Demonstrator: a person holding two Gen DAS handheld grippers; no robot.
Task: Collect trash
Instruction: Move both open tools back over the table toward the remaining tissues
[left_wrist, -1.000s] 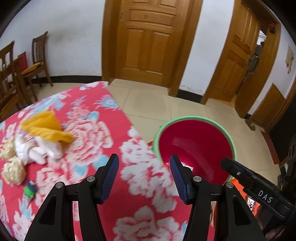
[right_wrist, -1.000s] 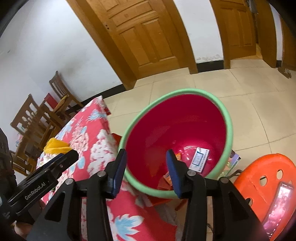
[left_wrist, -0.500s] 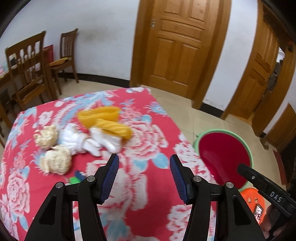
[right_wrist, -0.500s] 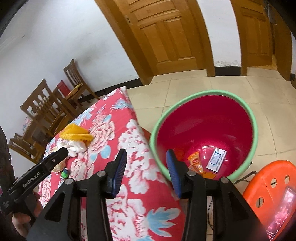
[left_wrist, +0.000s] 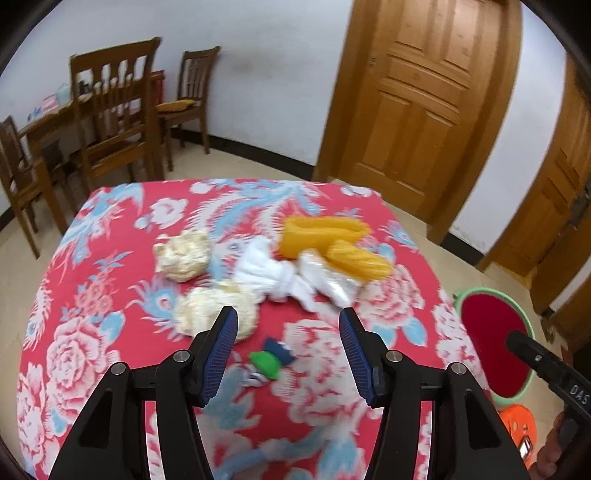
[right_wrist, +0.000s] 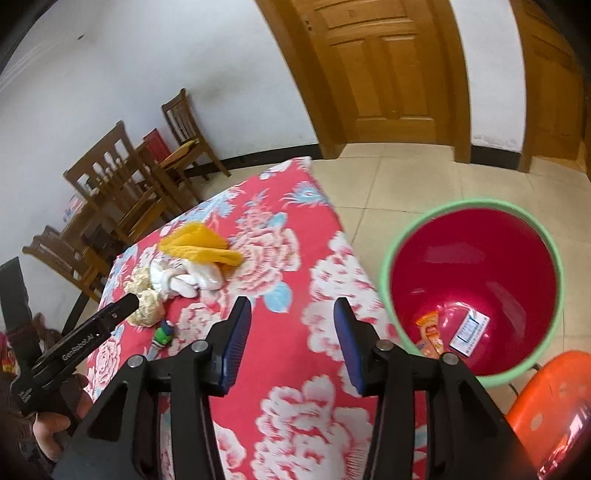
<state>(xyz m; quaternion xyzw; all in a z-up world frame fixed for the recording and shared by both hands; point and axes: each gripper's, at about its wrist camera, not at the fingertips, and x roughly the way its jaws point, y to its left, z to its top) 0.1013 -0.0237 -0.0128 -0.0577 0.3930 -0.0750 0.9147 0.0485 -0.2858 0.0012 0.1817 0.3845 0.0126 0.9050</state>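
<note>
Both grippers tilt down over the bench (left_wrist: 92, 354). The left gripper (left_wrist: 288, 347) is spread with nothing between its pads; the right gripper (right_wrist: 291, 339) is opening, also empty. At the right of the right wrist view, the red bin (right_wrist: 406, 236) with a green rim holds an orange wrapper (right_wrist: 430, 330) and a white packet (right_wrist: 469, 330). Mid-frame in the left wrist view lies the trash – yellow bags (left_wrist: 325, 236), white crumpled plastic (left_wrist: 269, 273), two cream paper wads (left_wrist: 183, 254), a green-and-blue scrap (left_wrist: 271, 358) – all on the floral cloth
</note>
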